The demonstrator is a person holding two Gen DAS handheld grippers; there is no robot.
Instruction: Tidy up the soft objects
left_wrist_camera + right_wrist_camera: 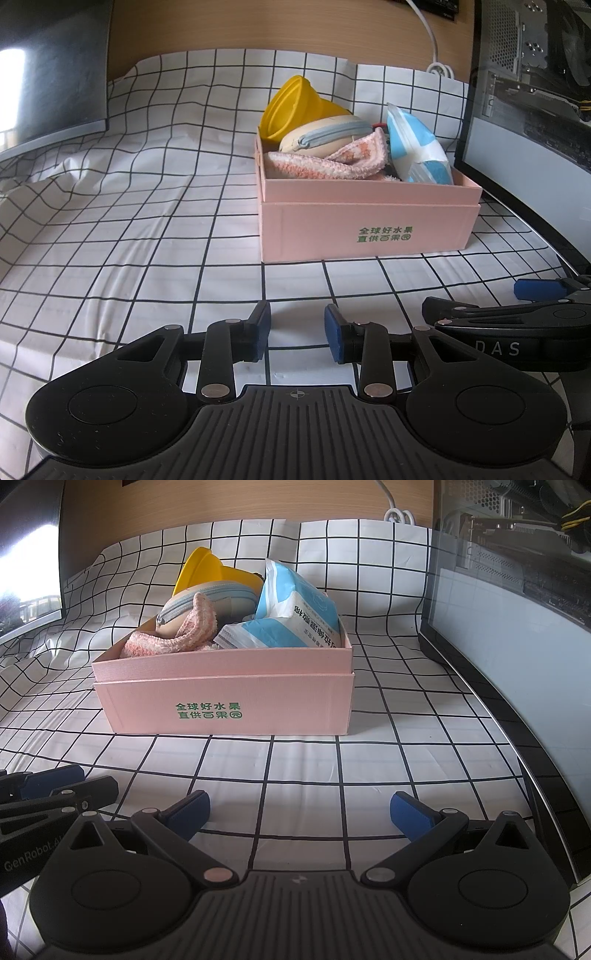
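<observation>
Four soft things are seen packed in a pink cardboard box (221,698): a yellow collapsible silicone cup (201,570) at the back, a beige zip pouch (207,598) with a grey-blue zipper in front of it, a pink fluffy cloth (166,642) draped along the near left side, and blue-and-white packs of tissues (295,609) leaned against the right wall. Green printed characters are carried on the near face of the box, which is nested in its own lid or base. The box is set on a table covered by a white cloth with a black grid (332,768), wrinkled toward the left. A dark monitor (48,66) is stood at the far left, and a computer case with a glass side panel (517,609) at the right. A white cable (428,33) is run down the wooden wall behind.

Nearer the cameras, the left hand-held gripper (297,334) is held low over the cloth with its blue pads parted and nothing between them. The right hand-held gripper (299,812) is spread wider, likewise empty, just beside the left one and well short of the box.
</observation>
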